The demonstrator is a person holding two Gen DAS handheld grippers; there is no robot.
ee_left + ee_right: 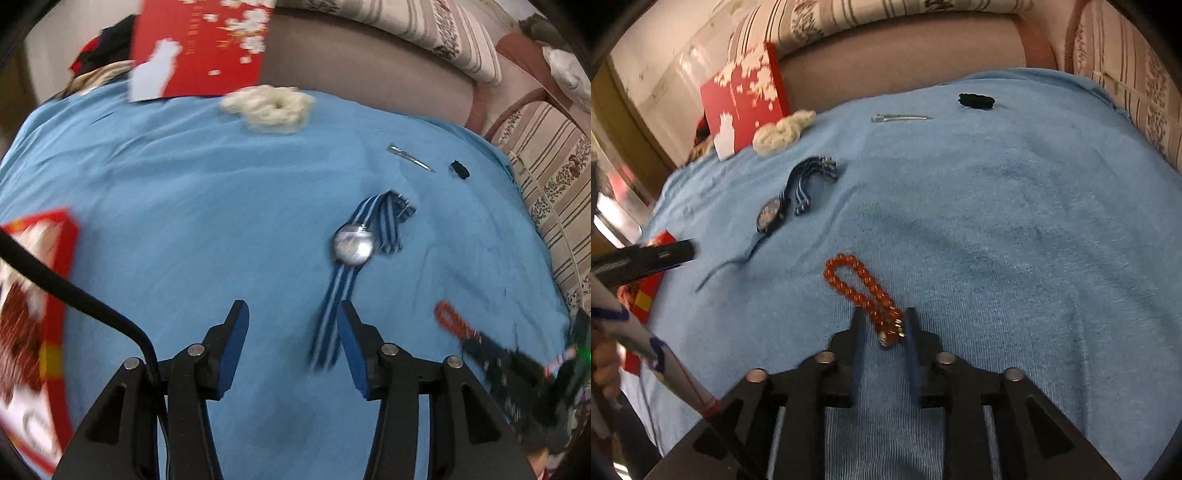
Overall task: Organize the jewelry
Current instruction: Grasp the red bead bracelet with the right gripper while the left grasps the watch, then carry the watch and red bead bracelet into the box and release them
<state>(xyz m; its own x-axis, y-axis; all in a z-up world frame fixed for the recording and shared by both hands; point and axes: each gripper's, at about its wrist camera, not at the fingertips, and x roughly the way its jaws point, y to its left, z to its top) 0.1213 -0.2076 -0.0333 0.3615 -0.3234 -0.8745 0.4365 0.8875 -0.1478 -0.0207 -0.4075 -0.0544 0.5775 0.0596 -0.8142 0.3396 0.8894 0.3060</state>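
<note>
Right gripper (884,325): jaws part-spread, clasp end of the orange bead bracelet (862,288) sits between them against the right pad; cannot tell if it's pinched. Left gripper (291,314) spread, empty, tail of the striped watch strap just inside its right finger. Watch (352,247) lies on the blue towel (184,206) further out. Beyond it: silver hair clip (410,158), black hair tie (459,170), cream scrunchie (271,107), red box (201,48) at the far edge.

Lighting even and moderately bright; shadows soft. Both views show strong fisheye bending and dark corners. Left wrist view motion-blurred, notably the blue-and-white striped fabric-strap watch (351,245).
</note>
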